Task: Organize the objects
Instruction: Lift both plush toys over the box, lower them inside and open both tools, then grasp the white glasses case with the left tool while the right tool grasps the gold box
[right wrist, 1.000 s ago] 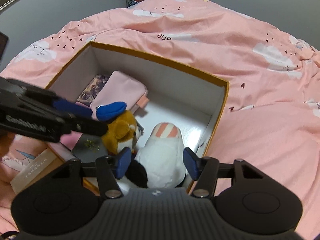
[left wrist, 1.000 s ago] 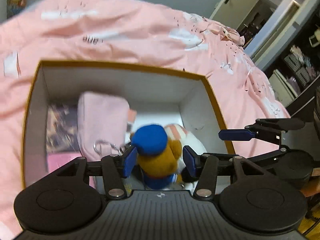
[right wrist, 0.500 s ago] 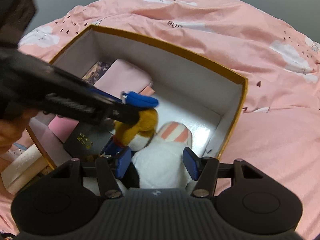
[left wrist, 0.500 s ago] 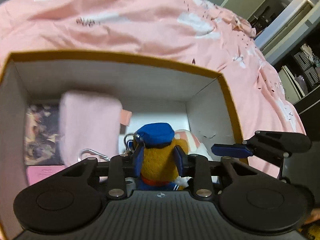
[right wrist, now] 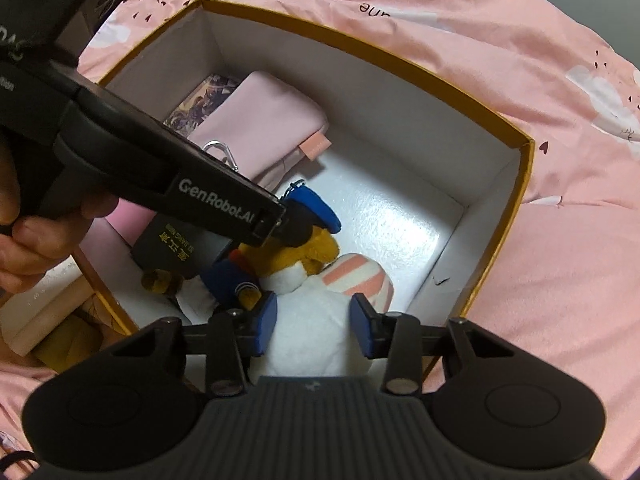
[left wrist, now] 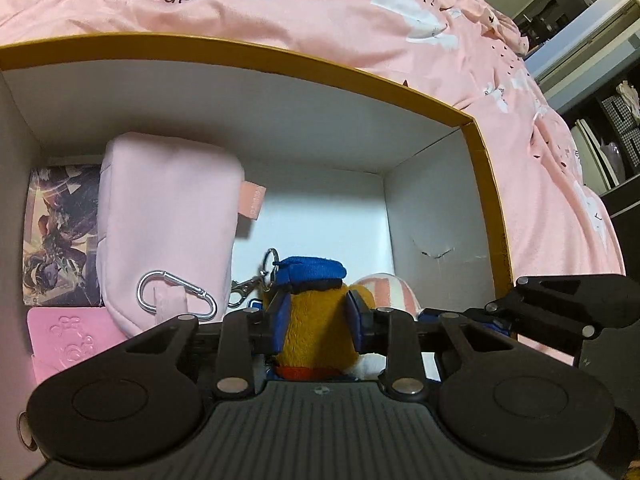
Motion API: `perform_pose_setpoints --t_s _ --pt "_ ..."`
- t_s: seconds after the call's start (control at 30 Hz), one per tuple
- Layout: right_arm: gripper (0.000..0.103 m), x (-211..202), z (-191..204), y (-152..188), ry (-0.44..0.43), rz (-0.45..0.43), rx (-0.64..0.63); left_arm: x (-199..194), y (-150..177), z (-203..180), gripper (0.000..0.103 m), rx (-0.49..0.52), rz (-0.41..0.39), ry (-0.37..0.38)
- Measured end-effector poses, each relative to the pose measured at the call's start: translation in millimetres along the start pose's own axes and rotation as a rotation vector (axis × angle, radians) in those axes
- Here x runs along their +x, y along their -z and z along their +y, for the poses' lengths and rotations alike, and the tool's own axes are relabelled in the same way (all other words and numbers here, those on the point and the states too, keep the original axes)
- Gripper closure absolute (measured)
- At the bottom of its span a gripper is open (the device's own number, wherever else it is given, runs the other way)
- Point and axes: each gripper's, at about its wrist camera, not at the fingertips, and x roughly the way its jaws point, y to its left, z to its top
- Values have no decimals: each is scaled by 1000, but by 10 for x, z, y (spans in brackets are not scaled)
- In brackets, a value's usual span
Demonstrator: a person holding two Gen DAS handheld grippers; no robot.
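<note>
My left gripper (left wrist: pixel 316 322) is shut on a brown plush bear (left wrist: pixel 316 336) with a blue cap (left wrist: pixel 310 270) and a keyring, low inside the white box with a yellow rim (left wrist: pixel 280 54). The bear also shows in the right wrist view (right wrist: pixel 308 246), held by the left gripper's fingers (right wrist: pixel 280 224). My right gripper (right wrist: pixel 314 326) is shut on a white plush (right wrist: pixel 312 332) with a pink-striped ear (right wrist: pixel 352 276), against the box's near right wall.
In the box lie a pink pouch (left wrist: pixel 168 224) with a carabiner (left wrist: pixel 176 292), a picture card (left wrist: pixel 60 240), a pink card (left wrist: pixel 68 336) and a black booklet (right wrist: pixel 176 248). The box (right wrist: pixel 524 184) rests on a pink duvet (right wrist: pixel 560 260). Shelves (left wrist: pixel 612 120) stand at right.
My left gripper closed on the bear and carried it lower and deeper into the box. My right gripper moved in closer over the box with the white plush.
</note>
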Motion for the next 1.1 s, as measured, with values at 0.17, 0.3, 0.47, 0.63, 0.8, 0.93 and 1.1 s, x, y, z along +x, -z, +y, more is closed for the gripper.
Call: perform_pose_setpoints --t_s 0.17,0.3,0.47,0.63,0.8,0.93,1.1 --pt "59 -13 10 11 6 -16 -1 -71 20 -54 66 31 -28 -16" --pt "59 -152 4 47 6 -65 39 -307 112 -165 66 99 -84 -42" --pt "51 -479 123 164 27 -166 67 -766 321 -319 66 181 -165 -47" --pt "48 -828 310 365 -9 -274 108 -1199 634 -362 66 218 -207 -77" --pt "46 -945 537 551 -87 -327 165 -1380 1015 -162 61 144 -193 -161" --pt "42 -814 726 688 -157 -306 220 -1300 1302 34 55 79 -148 -282" --pt "43 -493 931 803 -265 -229 303 -1223 1569 341 48 -26 -95 -306"
